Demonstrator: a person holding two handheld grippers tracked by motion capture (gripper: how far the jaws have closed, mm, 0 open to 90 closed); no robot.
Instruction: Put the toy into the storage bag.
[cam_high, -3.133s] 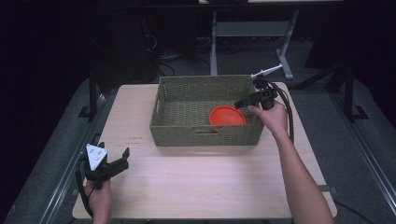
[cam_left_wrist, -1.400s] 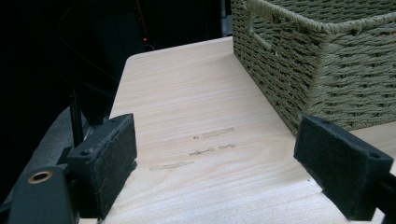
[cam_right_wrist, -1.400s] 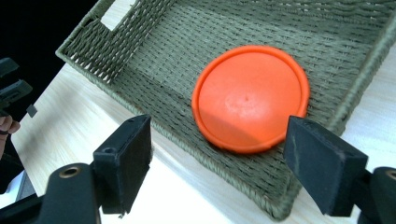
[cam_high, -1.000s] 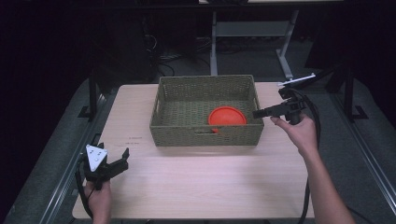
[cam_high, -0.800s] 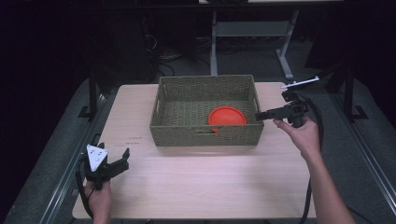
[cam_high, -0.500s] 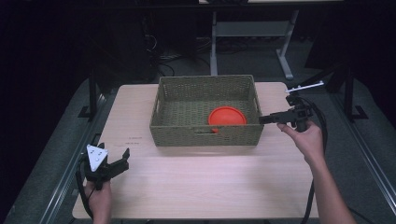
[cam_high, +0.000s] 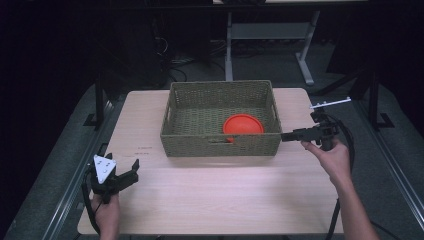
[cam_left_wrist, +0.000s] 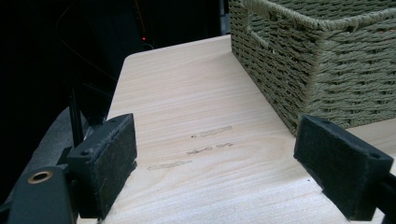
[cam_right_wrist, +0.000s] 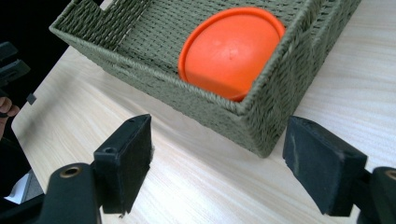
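An olive woven basket (cam_high: 220, 145) stands at the middle of the wooden table (cam_high: 225, 195). An orange round dish (cam_high: 243, 125) lies upside down in the basket's near right corner and leans on the wall; the right gripper view shows this dish (cam_right_wrist: 231, 49) behind the basket's corner (cam_right_wrist: 252, 116). My right gripper (cam_high: 295, 131) hovers just right of the basket, pointing at it, open and holding nothing (cam_right_wrist: 219, 172). Near the table's front left corner my left gripper (cam_high: 119, 157) is open with nothing in it (cam_left_wrist: 224, 177), and the basket's left wall (cam_left_wrist: 322, 60) is ahead of it.
Dark floor, cables and a metal stand (cam_high: 230, 45) lie beyond the table's far edge. Faint marks (cam_left_wrist: 205, 142) show on the wood in front of the left gripper. Bare wood runs along the table's front and on both sides of the basket.
My right gripper has drawn back from over the basket, moving right and toward the near side, while the orange dish stays inside. The left gripper has not moved.
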